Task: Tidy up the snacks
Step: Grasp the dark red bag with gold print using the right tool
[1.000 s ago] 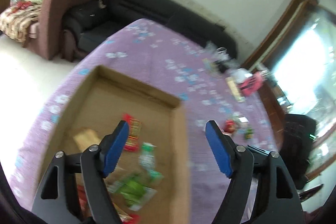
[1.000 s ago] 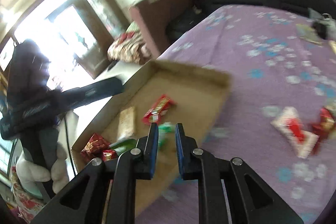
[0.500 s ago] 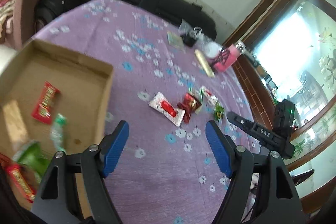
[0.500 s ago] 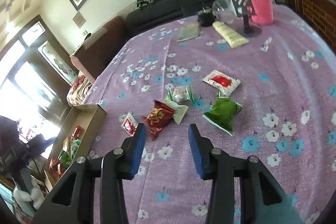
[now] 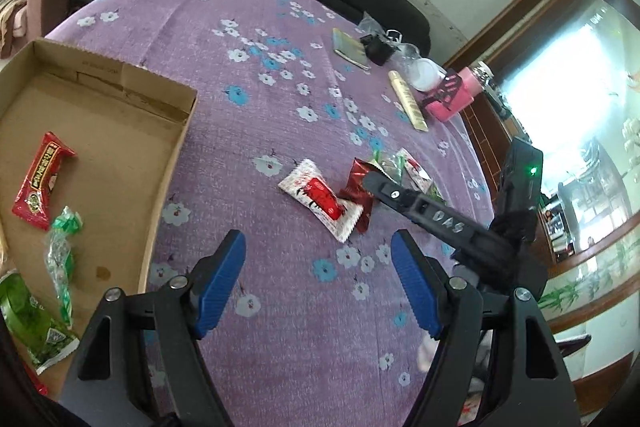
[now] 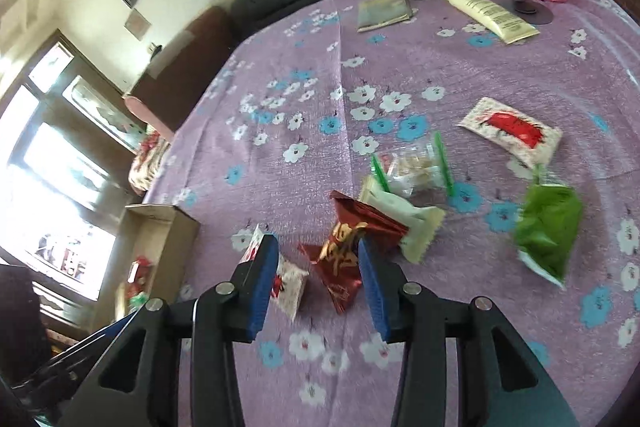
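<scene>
Currently, in the right wrist view, the dark red packet is lying on the purple cloth at lower centre, its near end sitting between the blue pads of the right gripper, whose jaws are standing partly apart and gripping nothing. A white-and-red packet is lying just left of it. In the left wrist view, the left gripper is hovering wide and empty; the cardboard box is occupying the left edge.
</scene>
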`<state>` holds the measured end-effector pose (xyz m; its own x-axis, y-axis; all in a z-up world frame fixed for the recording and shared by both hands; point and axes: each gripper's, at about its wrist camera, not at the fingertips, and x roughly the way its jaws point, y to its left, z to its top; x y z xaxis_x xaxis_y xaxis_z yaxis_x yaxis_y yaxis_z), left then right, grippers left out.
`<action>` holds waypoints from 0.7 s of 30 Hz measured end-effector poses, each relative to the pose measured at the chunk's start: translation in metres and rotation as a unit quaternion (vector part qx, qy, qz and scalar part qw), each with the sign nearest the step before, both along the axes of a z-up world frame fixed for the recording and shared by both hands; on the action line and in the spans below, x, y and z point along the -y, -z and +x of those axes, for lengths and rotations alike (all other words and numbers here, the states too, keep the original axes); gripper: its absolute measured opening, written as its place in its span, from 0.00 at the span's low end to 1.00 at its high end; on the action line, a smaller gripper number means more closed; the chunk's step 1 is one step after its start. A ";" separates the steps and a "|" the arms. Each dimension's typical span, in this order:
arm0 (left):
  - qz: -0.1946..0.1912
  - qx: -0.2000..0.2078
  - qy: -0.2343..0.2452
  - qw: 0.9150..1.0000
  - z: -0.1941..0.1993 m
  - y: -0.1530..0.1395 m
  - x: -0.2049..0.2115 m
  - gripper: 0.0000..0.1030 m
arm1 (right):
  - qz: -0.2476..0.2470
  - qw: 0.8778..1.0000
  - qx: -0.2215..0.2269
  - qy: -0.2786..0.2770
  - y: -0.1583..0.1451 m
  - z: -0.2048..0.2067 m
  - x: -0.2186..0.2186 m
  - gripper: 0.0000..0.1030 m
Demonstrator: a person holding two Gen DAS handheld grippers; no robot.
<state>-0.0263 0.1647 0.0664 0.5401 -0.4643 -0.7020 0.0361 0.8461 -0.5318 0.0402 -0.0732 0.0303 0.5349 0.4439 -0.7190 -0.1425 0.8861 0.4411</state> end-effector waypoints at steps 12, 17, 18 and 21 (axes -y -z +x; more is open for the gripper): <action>0.011 -0.038 0.001 0.999 0.038 0.027 0.024 0.73 | -0.008 1.000 0.012 0.000 0.006 -0.006 0.009 0.28; 0.064 -0.028 0.023 0.997 0.052 0.030 0.049 0.73 | 0.024 0.998 0.049 0.020 -0.010 -0.031 0.039 0.28; 0.079 -0.025 0.027 0.996 0.056 0.031 0.056 0.73 | 0.029 0.998 0.051 0.023 -0.010 -0.034 0.044 0.28; 0.112 -0.019 0.036 0.993 0.064 0.033 0.071 0.73 | 0.047 0.998 0.042 0.031 -0.006 -0.033 0.053 0.28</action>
